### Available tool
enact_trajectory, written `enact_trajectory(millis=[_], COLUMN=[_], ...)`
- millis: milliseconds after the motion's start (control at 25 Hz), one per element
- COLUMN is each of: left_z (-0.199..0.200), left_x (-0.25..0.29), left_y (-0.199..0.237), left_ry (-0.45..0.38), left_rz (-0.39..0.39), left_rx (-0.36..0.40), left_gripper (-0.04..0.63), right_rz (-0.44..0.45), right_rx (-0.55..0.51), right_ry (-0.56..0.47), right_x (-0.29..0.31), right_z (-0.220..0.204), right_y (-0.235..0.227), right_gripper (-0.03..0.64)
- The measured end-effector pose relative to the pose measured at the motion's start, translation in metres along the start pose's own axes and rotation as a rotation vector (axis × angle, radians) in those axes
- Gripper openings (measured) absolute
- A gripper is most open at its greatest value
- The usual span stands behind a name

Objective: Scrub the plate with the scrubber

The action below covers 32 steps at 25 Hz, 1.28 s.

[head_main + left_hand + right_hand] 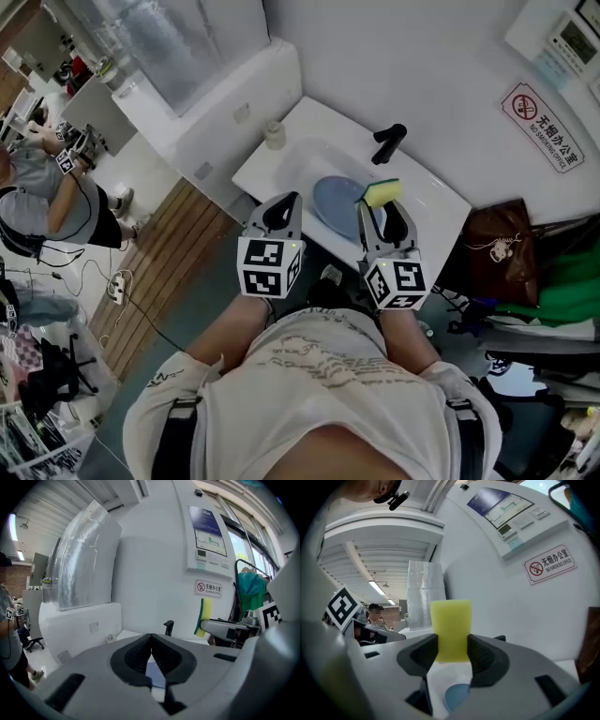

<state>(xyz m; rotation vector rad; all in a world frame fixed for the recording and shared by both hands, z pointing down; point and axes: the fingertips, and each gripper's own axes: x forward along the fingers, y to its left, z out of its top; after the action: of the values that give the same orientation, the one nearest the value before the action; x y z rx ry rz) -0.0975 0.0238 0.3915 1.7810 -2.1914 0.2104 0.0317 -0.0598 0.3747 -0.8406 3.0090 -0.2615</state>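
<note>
A blue-grey plate [336, 206] lies in the white sink [300, 159], below both grippers. My right gripper [386, 208] is shut on a yellow scrubber sponge with a green backing [382, 193], held above the plate's right edge. In the right gripper view the sponge [450, 630] stands upright between the jaws, with the plate [457, 697] below. My left gripper [284, 208] hangs at the plate's left with its jaws shut on nothing. In the left gripper view a strip of the plate [155, 675] shows under the jaws, and the sponge [204, 617] is at right.
A black tap [388, 142] stands at the sink's back edge, with a small cup [274, 134] on the counter at the left. A brown bag [502, 251] and green cloth [568, 281] sit to the right. Another person [47, 202] sits at far left.
</note>
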Motion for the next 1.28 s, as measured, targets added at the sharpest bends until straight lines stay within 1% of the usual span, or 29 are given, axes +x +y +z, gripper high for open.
enact_trajectory(millis=[160,320,520,680,760,920,1080,1200,1280], left_z=[0.004,0.008,0.001,-0.006,-0.009,-0.014,-0.021,-0.034,-0.046], left_x=[0.033,0.064,0.099,0.120,0.130,0.148,0.165,0.178,0.187], left_y=[0.008,0.013,0.015,0.022,0.022,0.019,0.021,0.021,0.027], left_ry=[0.024,0.055,0.121,0.174,0.196,0.229,0.271,0.333,0.387], left_rz=[-0.021,-0.041,-0.069,-0.073,-0.090,-0.143,-0.208,-0.292,-0.332], left_rx=[0.000,0.016,0.046,0.038,0.040,0.043,0.070,0.076,0.046], left_gripper=[0.023,0.023,0.023,0.023,0.023,0.023,0.023,0.023,0.023], right_rz=[-0.009,-0.031,-0.072,-0.103,-0.117,-0.157,-0.212,-0.285,-0.325], right_rx=[-0.001,0.010,0.023,0.034,0.034,0.027,0.023,0.009,0.015], right_ry=[0.026,0.043,0.064,0.087,0.097,0.131,0.167,0.187,0.192], right_x=[0.023,0.039,0.051,0.057,0.060,0.062,0.061,0.056,0.057], right_z=[-0.005,-0.007,-0.012,-0.018,-0.021,-0.035,-0.048,-0.053,-0.056], right_y=[-0.015,-0.036,-0.071,-0.094,-0.101,-0.109,-0.114,-0.117,-0.119], right_gripper=[0.199,0.199,0.199,0.199,0.199,0.199,0.199,0.201,0.201])
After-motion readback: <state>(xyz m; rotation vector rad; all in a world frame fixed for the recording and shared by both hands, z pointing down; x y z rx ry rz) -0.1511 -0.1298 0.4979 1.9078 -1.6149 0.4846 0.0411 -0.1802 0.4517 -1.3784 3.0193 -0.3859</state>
